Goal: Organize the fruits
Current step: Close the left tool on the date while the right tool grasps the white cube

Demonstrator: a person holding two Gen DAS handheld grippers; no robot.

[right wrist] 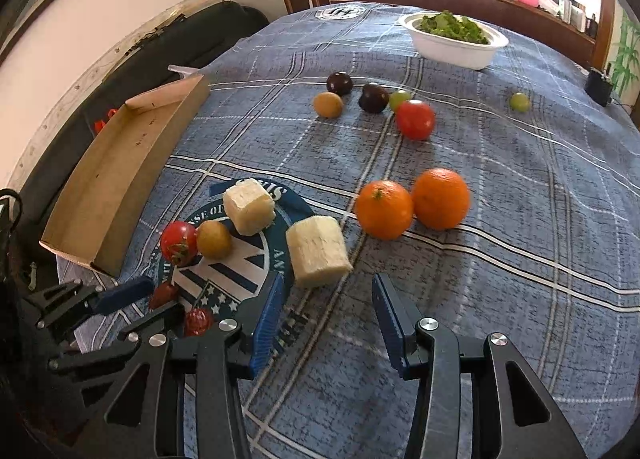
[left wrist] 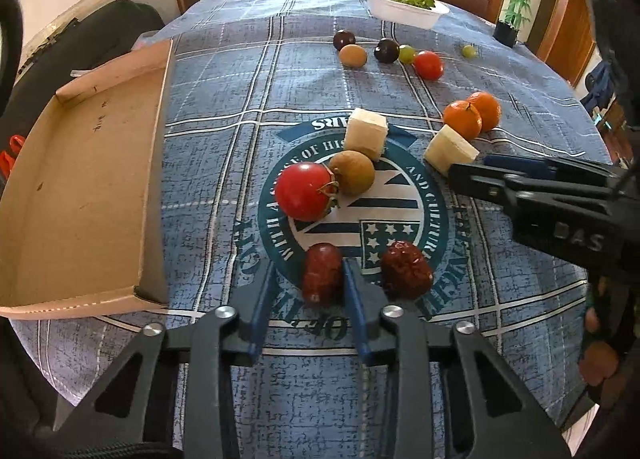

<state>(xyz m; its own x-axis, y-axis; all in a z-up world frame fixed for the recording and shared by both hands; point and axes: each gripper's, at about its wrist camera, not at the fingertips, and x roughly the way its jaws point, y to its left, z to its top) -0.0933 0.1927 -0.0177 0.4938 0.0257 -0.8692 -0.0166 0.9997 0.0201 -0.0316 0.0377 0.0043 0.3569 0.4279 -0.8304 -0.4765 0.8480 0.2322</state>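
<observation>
Blue plaid tablecloth, left jaws bracketing a red date, right jaws wide, empty.

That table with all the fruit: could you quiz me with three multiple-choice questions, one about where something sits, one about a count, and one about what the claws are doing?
1. Where is the cardboard tray?
A. At the table's left edge
B. Beside the white bowl
C. Under the oranges

2. How many oranges lie on the cloth?
A. One
B. Two
C. Four

3. What is the left gripper doing?
A. Hanging wide open over bare cloth
B. Carrying a tomato
C. Bracketing a red date

Answers:
1. A: the left wrist view shows the tray along the left side, far from the white bowl.
2. B: two oranges sit touching, side by side.
3. C: its blue fingers stand on either side of the red date; a firm grip cannot be confirmed. The right gripper is open and holds nothing.
</observation>
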